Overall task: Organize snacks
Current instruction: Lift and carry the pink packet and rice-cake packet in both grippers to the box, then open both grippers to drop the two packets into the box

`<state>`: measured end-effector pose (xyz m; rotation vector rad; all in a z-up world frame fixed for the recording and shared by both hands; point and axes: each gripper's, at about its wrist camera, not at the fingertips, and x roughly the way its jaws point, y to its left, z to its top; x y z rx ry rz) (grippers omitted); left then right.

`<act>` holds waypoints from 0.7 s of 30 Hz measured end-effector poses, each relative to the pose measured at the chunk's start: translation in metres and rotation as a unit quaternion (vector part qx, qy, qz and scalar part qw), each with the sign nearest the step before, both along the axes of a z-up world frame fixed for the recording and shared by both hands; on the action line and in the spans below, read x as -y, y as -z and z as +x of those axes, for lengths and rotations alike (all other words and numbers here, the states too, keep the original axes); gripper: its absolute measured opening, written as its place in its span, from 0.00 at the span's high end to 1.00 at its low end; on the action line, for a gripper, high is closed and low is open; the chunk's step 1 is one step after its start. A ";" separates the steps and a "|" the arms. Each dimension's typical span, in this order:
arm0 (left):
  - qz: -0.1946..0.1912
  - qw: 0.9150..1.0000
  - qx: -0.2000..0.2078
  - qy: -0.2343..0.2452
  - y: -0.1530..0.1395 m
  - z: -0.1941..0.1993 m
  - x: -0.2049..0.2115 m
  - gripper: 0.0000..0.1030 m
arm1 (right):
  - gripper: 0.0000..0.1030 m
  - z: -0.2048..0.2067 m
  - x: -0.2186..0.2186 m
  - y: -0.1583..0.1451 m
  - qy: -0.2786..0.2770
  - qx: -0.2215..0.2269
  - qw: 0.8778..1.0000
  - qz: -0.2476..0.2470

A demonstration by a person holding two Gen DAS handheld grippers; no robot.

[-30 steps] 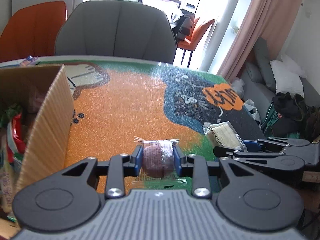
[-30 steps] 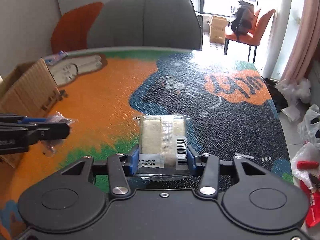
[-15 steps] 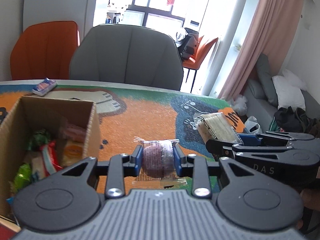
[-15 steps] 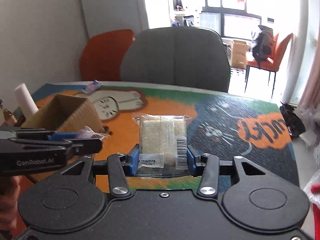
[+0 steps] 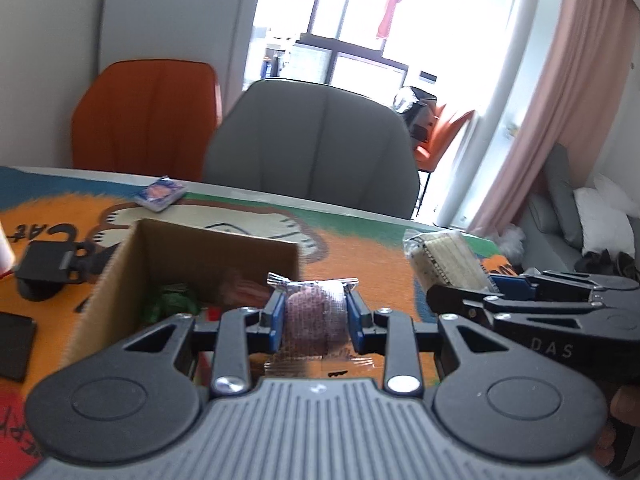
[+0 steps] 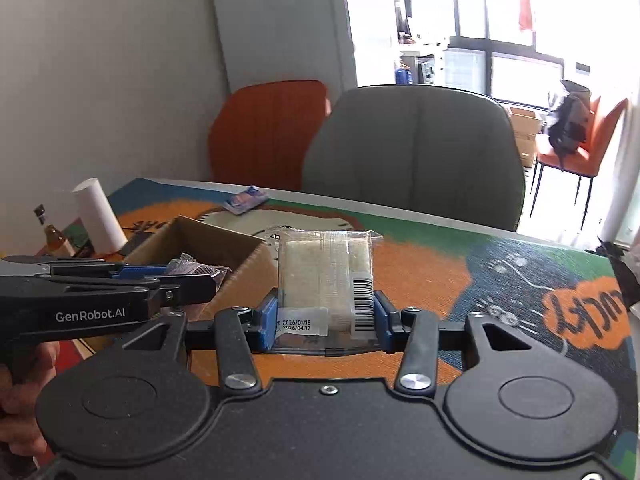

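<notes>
My left gripper [image 5: 316, 320] is shut on a small purplish-brown snack in clear wrap [image 5: 314, 316], held in the air at the near edge of an open cardboard box [image 5: 120, 268] with several snack packets inside. In the right wrist view that same snack [image 6: 192, 269] hangs over the box [image 6: 236, 276]. My right gripper [image 6: 325, 322] is shut on a flat pale snack pack [image 6: 324, 276] with a barcode, raised above the table just right of the box. The left wrist view shows this pack [image 5: 448, 258] from the side.
A small blue snack packet [image 5: 160, 193] lies near the table's far edge. A black clamp-like object [image 5: 52, 272] and a dark flat item sit left of the box. A white roll [image 6: 98, 216] and a small bottle stand at the far left. Grey and orange chairs stand behind the table.
Both grippers have risen and swung left toward the box, each keeping its snack. The box has come from the left edge to straight ahead of my left gripper.
</notes>
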<state>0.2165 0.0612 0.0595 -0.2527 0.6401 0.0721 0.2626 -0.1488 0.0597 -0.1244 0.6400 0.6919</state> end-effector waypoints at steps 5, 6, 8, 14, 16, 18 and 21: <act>0.001 1.000 -0.007 -0.018 0.003 -0.008 -0.022 0.70 | 0.57 -0.004 -0.021 -0.002 -0.016 0.001 1.000 0.001; 0.000 1.000 -0.009 -0.021 0.003 -0.008 -0.026 0.70 | 0.57 -0.005 -0.024 -0.002 -0.019 0.001 1.000 0.002; 0.000 1.000 -0.015 -0.025 0.005 -0.010 -0.033 0.70 | 0.57 -0.006 -0.030 -0.003 -0.023 0.001 1.000 0.001; -0.003 0.999 -0.020 -0.042 0.009 -0.015 -0.053 0.58 | 0.57 -0.011 -0.049 -0.004 -0.036 0.002 0.999 -0.003; -0.002 0.999 -0.013 -0.049 0.006 -0.019 -0.060 0.51 | 0.57 -0.012 -0.055 -0.004 -0.042 0.002 0.999 -0.005; 0.001 0.998 -0.009 -0.058 0.005 -0.023 -0.068 0.50 | 0.57 -0.013 -0.061 -0.004 -0.046 0.002 0.999 -0.006; -0.001 0.998 -0.011 -0.069 0.005 -0.027 -0.080 0.48 | 0.57 -0.015 -0.071 -0.004 -0.052 0.000 0.999 -0.006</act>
